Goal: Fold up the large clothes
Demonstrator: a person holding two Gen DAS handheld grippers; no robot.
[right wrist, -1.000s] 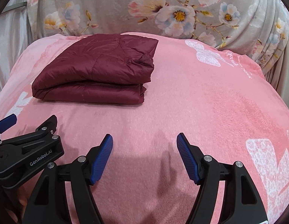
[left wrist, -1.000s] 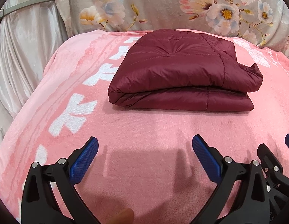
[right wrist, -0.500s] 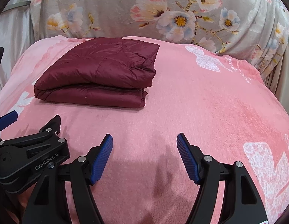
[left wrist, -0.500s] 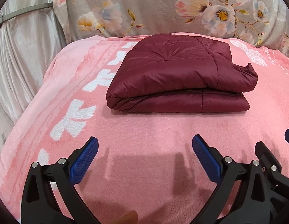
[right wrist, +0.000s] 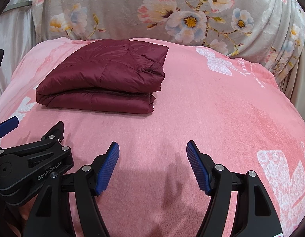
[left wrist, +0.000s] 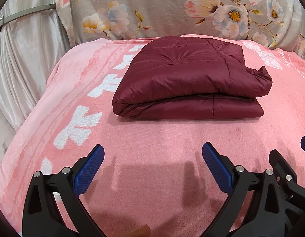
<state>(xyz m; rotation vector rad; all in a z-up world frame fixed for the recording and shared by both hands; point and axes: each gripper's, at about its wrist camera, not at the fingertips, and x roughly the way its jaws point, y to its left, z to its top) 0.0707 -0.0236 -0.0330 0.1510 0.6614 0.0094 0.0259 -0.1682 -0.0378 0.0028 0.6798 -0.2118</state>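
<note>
The folded maroon quilted puffer jacket (left wrist: 190, 79) lies on the pink plush blanket with white motifs (left wrist: 152, 138), toward its far side, and just behind it the grey flower-printed fabric (left wrist: 172, 9) rises as a backdrop. The left black two-finger gripper with blue pads (left wrist: 152, 162) hangs over bare blanket in front of the jacket, well apart from it, and the right black two-finger gripper with blue pads (right wrist: 152, 164) sits just beside it on the right. In the left wrist view a pale satin curtain (left wrist: 24, 59) hangs to the left of the blanket.
</note>
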